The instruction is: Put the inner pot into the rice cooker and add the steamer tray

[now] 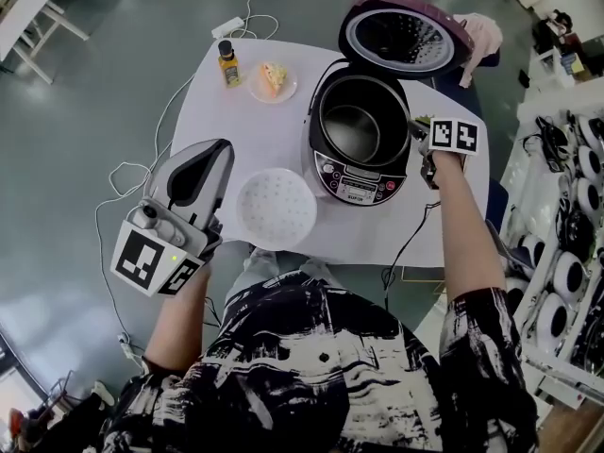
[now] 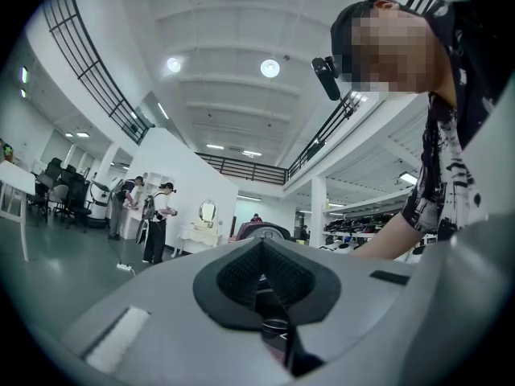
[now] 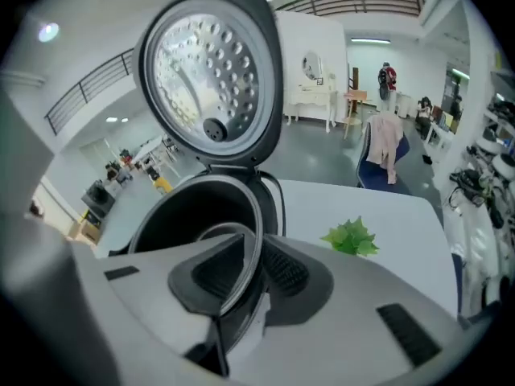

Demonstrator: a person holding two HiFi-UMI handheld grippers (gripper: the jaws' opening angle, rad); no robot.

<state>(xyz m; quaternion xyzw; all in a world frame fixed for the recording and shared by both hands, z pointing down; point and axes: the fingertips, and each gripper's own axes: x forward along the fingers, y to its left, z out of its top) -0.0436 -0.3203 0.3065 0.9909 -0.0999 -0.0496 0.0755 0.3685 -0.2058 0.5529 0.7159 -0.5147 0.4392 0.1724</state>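
In rice cooker [image 1: 363, 179], inner pot [image 1: 354, 125], rim clamped by right hand-held gripper [image 3: 245, 256]

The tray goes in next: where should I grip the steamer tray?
Probably the raised rim of the steamer tray, on the side nearest the left gripper, from above, one jaw inside, one outside: it lies flat on the table, so only the rim stands up.
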